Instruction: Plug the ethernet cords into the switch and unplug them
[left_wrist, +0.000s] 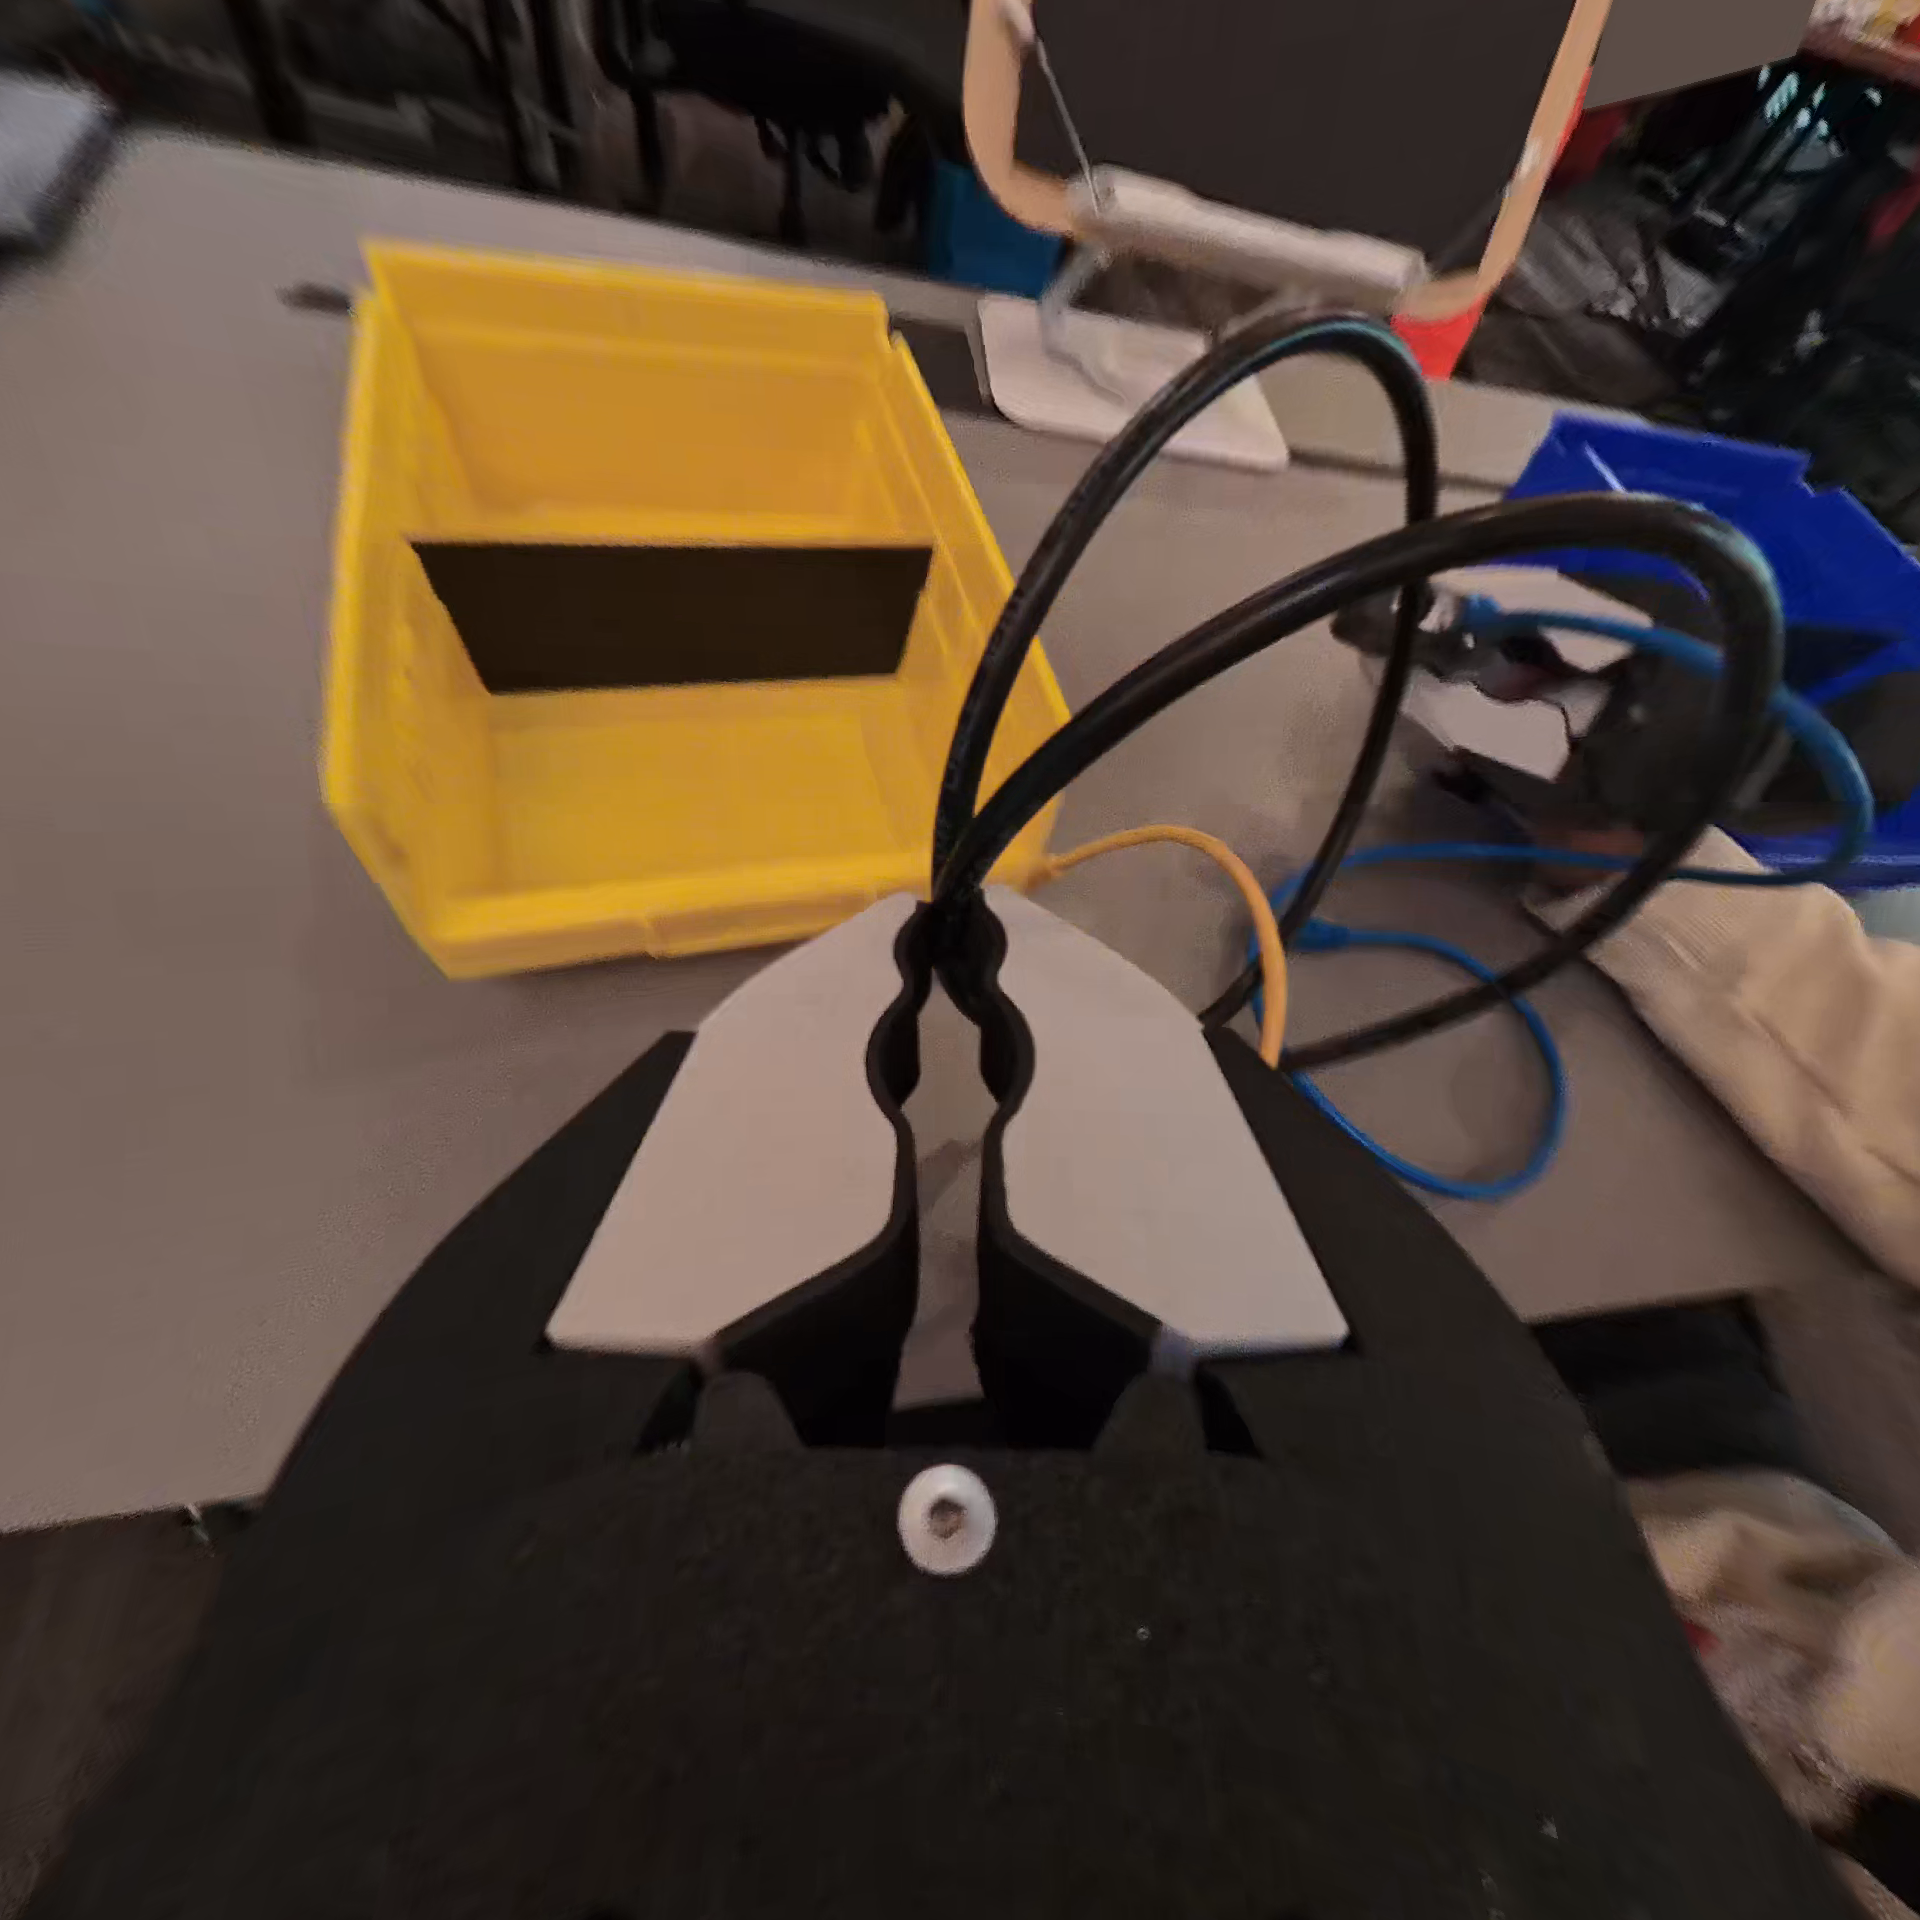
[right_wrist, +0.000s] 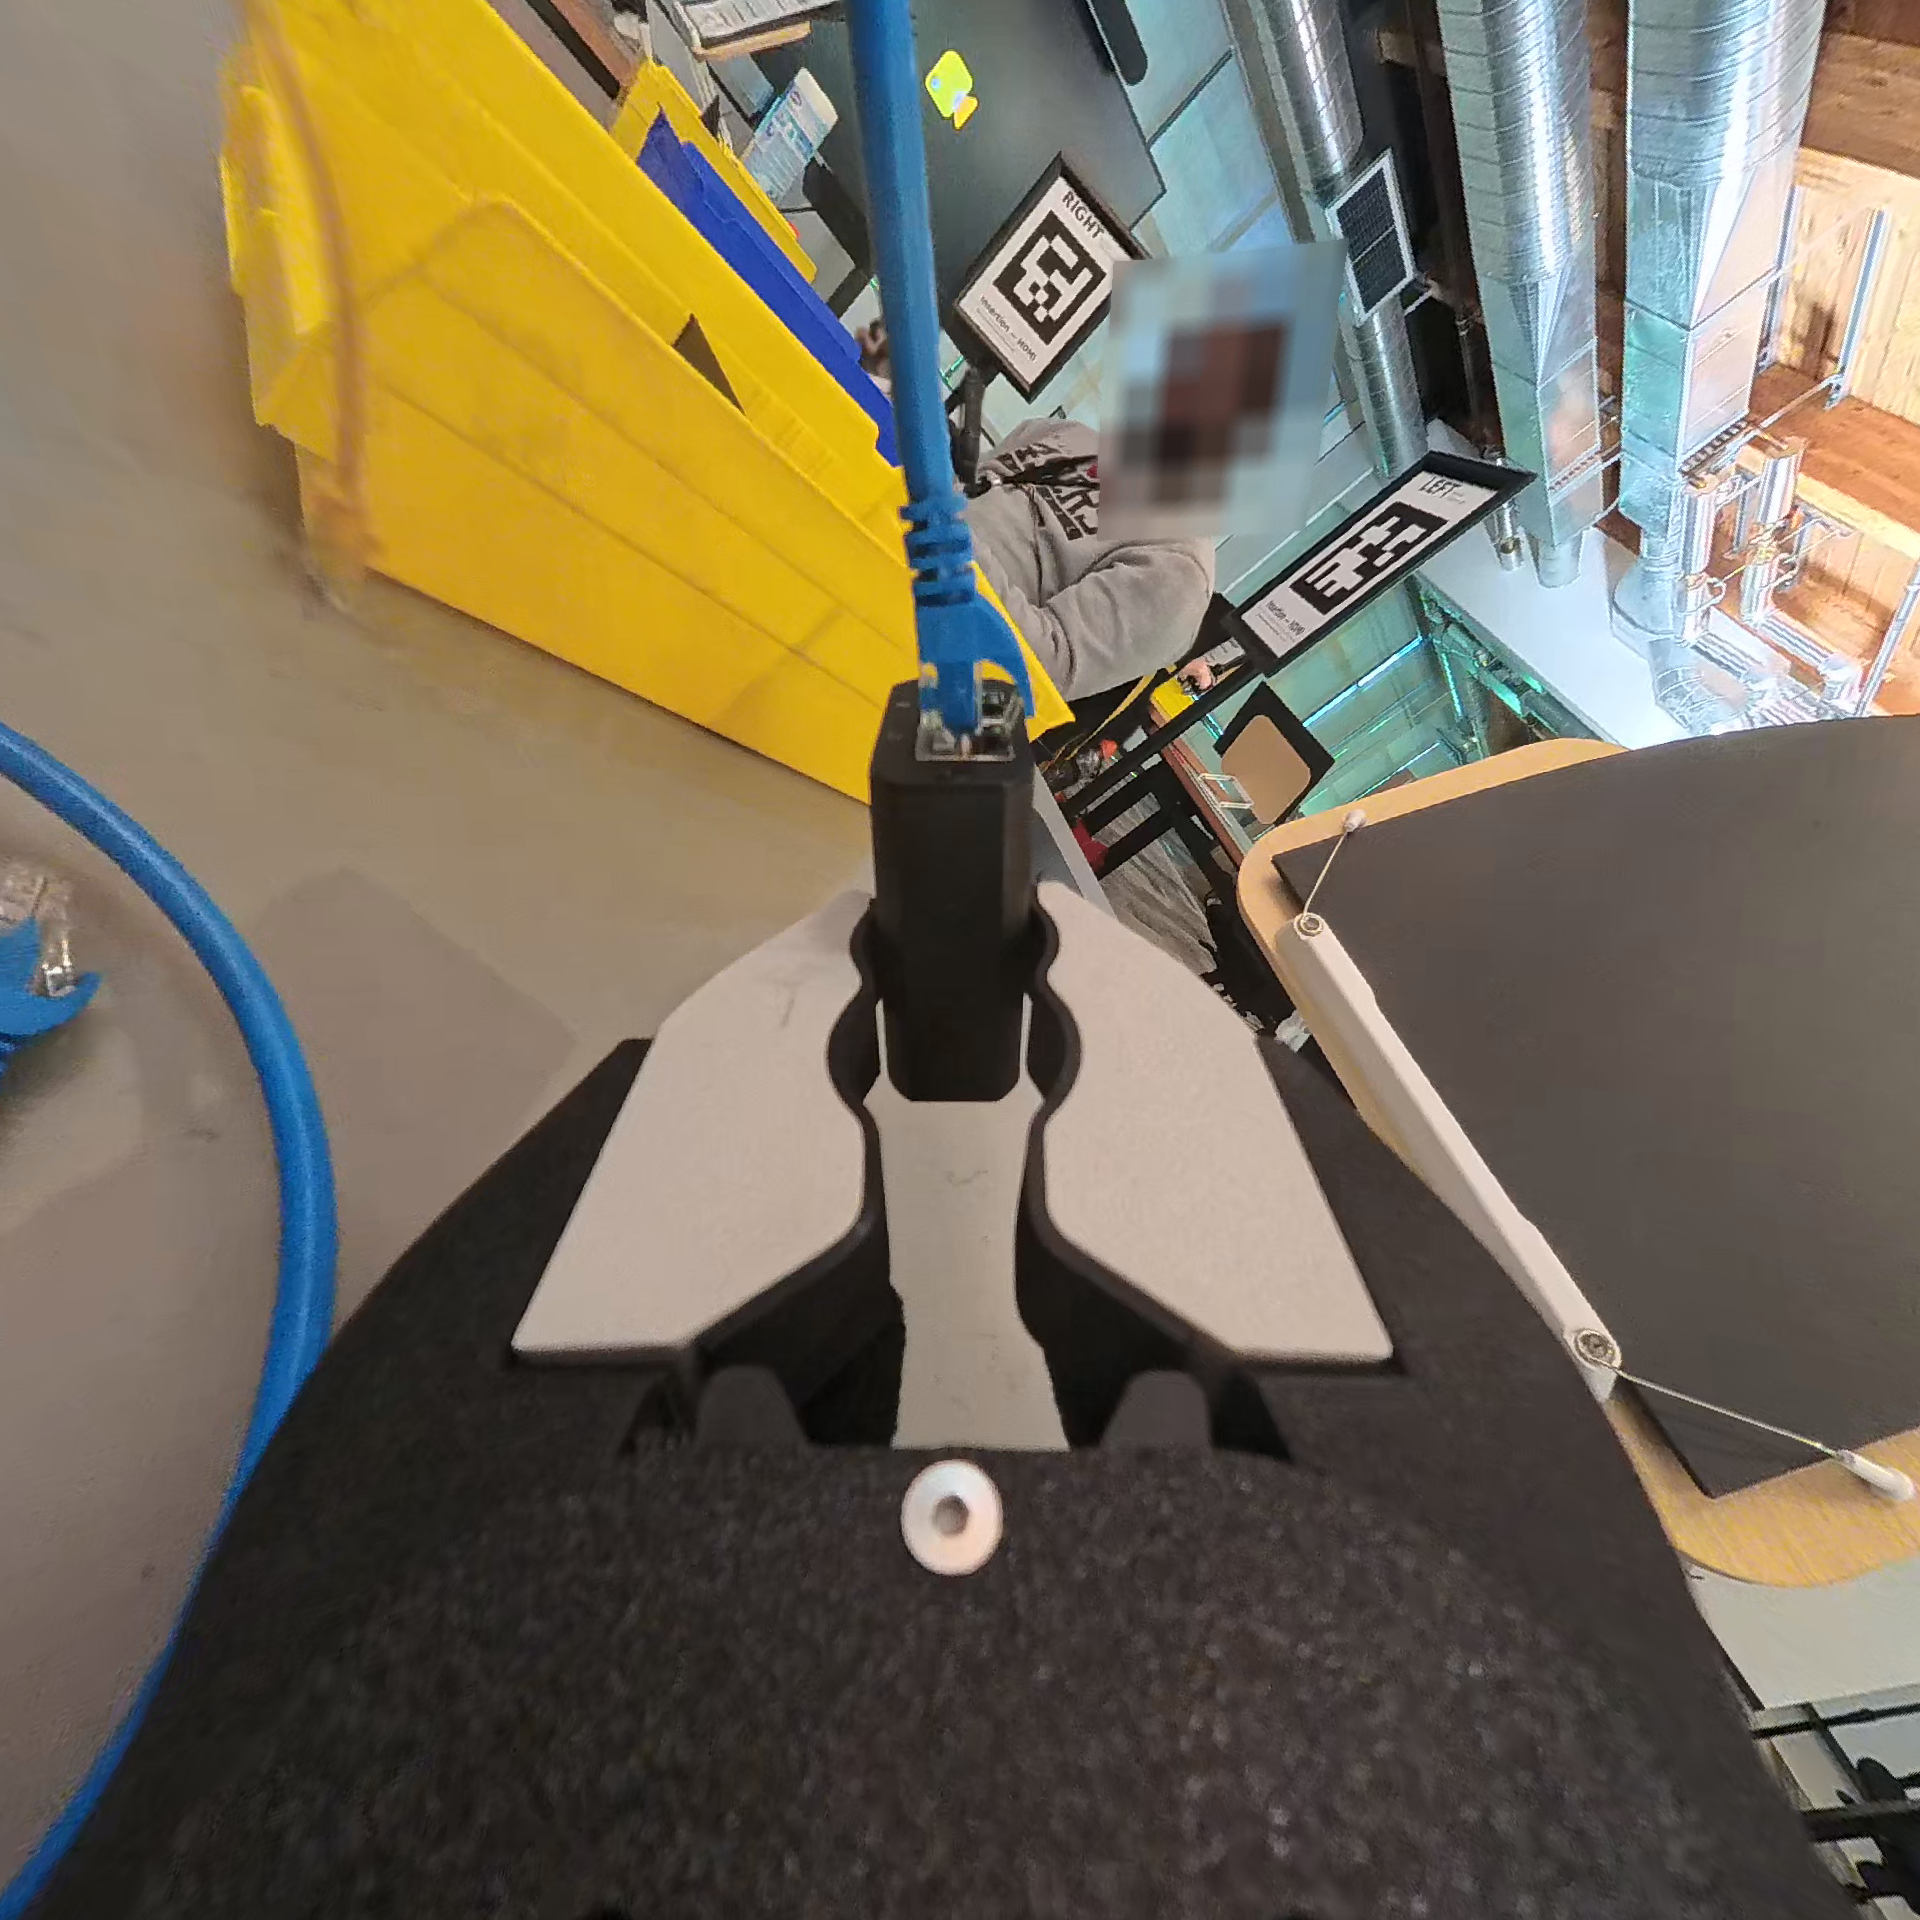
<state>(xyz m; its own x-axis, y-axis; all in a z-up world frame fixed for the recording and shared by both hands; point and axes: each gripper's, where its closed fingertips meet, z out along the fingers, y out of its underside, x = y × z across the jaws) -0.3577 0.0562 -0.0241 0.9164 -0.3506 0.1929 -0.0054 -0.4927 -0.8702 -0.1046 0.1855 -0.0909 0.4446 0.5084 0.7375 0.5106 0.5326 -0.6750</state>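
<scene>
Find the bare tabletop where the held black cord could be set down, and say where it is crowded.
Free: the grey table left of the yellow bin, and the strip between bin and left gripper. Crowded: right of the gripper, where blue cables, black cord loops and the blue bin cluster.

Workshop: steel ducts (right_wrist: 1538, 260), stacked yellow bins (right_wrist: 540, 436), marker boards (right_wrist: 1049, 275).

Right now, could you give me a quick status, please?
Left hand-held gripper shut on black cable. Right hand-held gripper shut on switch, blue cord plugged in. Nothing blocking.
</scene>
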